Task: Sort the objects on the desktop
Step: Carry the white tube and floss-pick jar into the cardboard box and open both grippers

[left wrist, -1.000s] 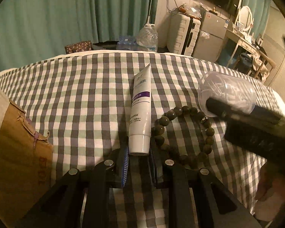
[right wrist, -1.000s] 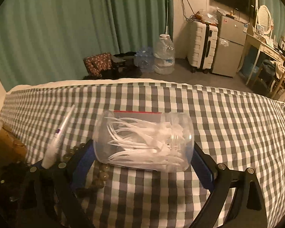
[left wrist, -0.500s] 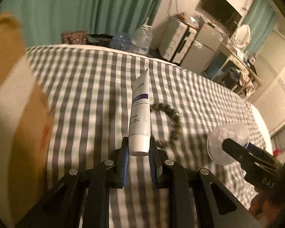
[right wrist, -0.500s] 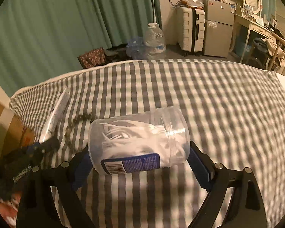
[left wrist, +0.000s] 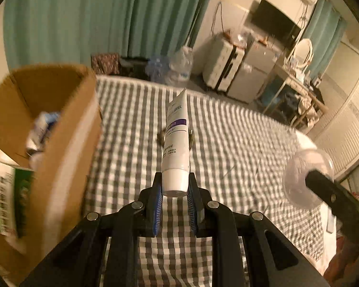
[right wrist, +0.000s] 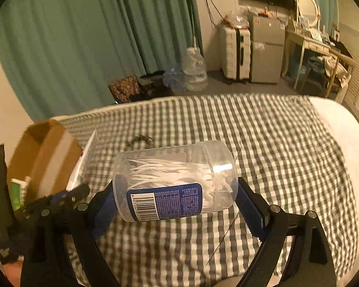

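Left wrist view: left gripper (left wrist: 174, 197) is clamping the cap end of a white tube (left wrist: 176, 143), which is sticking straight out at frame centre, lifted off the checked cloth (left wrist: 227, 148). A bead bracelet (left wrist: 191, 136) is lying on the cloth behind the tube, mostly hidden. An open cardboard box (left wrist: 67, 129) is sitting at the left of the frame with blurred items inside, including a green package (left wrist: 4, 191). At the right edge the right gripper is carrying a clear jar (left wrist: 299, 174). Right wrist view: right gripper (right wrist: 174, 201) is squeezing the clear jar (right wrist: 174, 179) of white picks sideways at frame centre, above the cloth (right wrist: 275, 143). Box (right wrist: 45, 157), tube (right wrist: 83, 160) and left gripper (right wrist: 67, 197) are sitting at left; bracelet (right wrist: 141, 141) is lying behind the jar.
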### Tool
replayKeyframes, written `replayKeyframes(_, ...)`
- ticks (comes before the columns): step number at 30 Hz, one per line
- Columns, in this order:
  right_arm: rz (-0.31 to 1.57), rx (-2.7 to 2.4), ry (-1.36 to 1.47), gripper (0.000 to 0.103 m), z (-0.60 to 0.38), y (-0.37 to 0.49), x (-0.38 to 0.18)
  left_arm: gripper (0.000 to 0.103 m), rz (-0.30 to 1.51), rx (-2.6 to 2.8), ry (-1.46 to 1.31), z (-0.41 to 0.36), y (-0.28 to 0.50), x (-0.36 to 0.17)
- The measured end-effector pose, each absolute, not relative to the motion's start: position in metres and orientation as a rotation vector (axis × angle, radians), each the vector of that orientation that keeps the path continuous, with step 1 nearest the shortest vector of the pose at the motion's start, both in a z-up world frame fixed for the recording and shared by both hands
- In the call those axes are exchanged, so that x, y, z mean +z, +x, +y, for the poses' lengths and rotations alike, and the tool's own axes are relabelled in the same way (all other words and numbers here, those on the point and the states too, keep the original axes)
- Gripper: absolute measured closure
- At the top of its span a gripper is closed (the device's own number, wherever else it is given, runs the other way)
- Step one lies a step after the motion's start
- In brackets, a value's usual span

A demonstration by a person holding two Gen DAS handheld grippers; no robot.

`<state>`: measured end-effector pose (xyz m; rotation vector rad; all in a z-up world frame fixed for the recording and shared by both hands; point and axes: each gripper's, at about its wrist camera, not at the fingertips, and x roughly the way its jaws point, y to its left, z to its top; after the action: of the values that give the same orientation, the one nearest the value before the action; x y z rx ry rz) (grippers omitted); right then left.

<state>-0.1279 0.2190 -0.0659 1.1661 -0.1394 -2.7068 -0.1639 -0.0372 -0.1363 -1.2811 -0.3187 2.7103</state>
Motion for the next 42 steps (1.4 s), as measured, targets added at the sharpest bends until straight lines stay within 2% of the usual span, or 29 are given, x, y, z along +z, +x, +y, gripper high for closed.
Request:
replayKeyframes(4, -0.129, -2.7, 1.052, 0.013, 0.211, -0.104, -0.033, 0.084, -0.384, 2.731, -1.199, -0.062, -0.157, -0.088)
replayKeyframes(10, -0.074, -2.588, 0.958, 0.013, 0.156, -0.081, 0.001, 0.084, -0.281, 2.867, -1.234, -0.121, -0.149, -0.05)
replayKeyframes(23, -0.104, -2.278, 1.097, 0.014, -0.024, -0.136, -0.026, 0.082, -0.256, 2.924, -1.472, -0.241, -0.141, -0.098)
replayKeyframes(24, -0.125, -2.26, 1.087, 0.015, -0.031, -0.14, -0.025, 0.08, -0.233, 2.936, -1.493, -0.245, -0.143, -0.1)
replayKeyframes(26, -0.116, -2.242, 1.073, 0.015, -0.045, -0.144, -0.024, 0.058, -0.203, 2.935, -1.518, -0.25, -0.147, -0.101)
replayKeyframes(27, -0.107, -2.241, 1.066, 0.015, -0.051, -0.147, -0.025, 0.037, -0.2, 2.953, -1.514, -0.251, -0.146, -0.1)
replayKeyframes(28, -0.109, -2.244, 1.057, 0.015, -0.054, -0.151, -0.024, 0.029, -0.198, 2.967, -1.499, -0.25, -0.146, -0.097)
replayKeyframes(35, -0.251, -2.276, 1.04, 0.014, -0.022, -0.169, -0.016, 0.016, -0.233, 3.008, -1.443, -0.246, -0.137, -0.084)
replayKeyframes(40, -0.279, -2.394, 1.046, 0.014, 0.043, -0.161, -0.014, 0.007, -0.293, 2.967, -1.393, -0.215, -0.127, -0.076)
replayKeyframes(42, -0.292, -2.445, 1.048, 0.014, 0.075, -0.153, -0.012, 0.007, -0.303, 2.957, -1.357, -0.195, -0.123, -0.072)
